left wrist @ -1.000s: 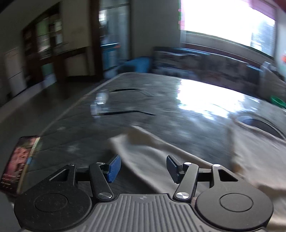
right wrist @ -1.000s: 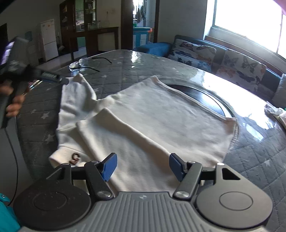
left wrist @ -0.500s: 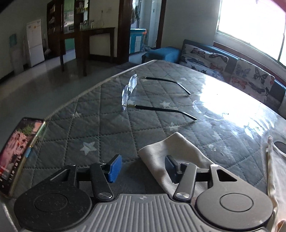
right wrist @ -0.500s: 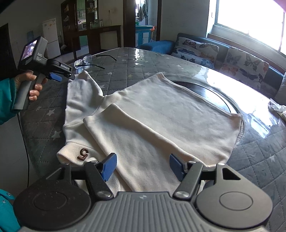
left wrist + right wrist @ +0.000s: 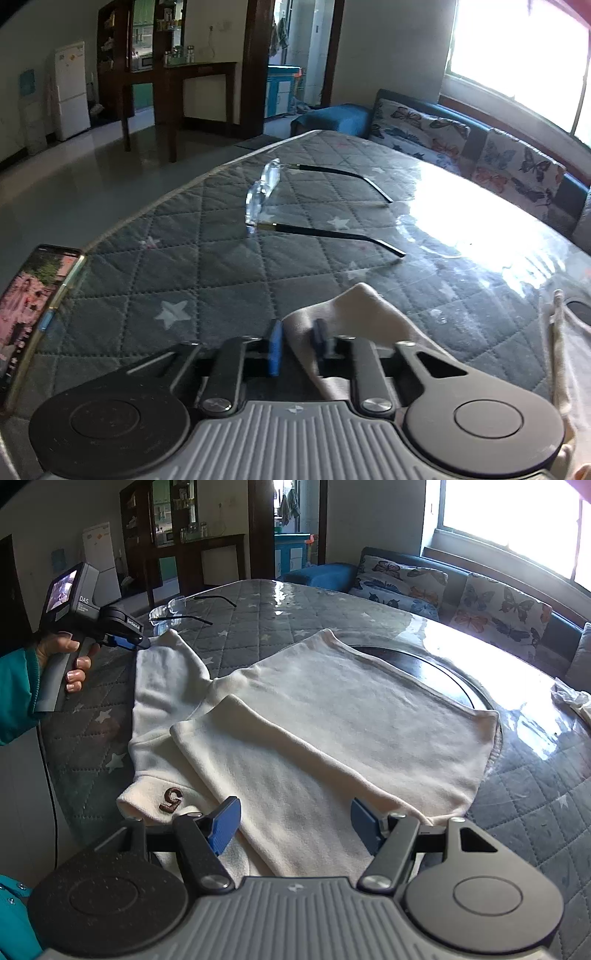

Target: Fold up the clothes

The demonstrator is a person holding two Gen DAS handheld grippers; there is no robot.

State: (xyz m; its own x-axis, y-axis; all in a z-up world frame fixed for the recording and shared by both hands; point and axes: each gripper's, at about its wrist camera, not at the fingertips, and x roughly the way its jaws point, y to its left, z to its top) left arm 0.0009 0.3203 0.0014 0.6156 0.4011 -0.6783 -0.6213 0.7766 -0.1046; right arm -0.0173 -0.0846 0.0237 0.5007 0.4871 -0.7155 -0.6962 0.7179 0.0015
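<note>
A cream sweater (image 5: 332,716) lies flat on the quilted grey table (image 5: 535,805), one sleeve folded across its body and a brown "5" patch (image 5: 171,798) at the near collar. Its other sleeve (image 5: 162,672) reaches out to the far left. My left gripper (image 5: 297,345) is shut on the end of that sleeve (image 5: 354,314); it also shows in the right wrist view (image 5: 127,640), held by a hand. My right gripper (image 5: 295,821) is open and empty just above the sweater's near edge.
Eyeglasses (image 5: 266,192) lie on the table beyond the sleeve end, also in the right wrist view (image 5: 173,607). A phone (image 5: 33,302) lies at the table's left edge. A dark round inset (image 5: 436,664) lies under the sweater's far side. A sofa (image 5: 461,590) stands behind.
My left gripper has closed its fingers on the sleeve end, which it was open around half a second ago. My right gripper has stayed open over the sweater.
</note>
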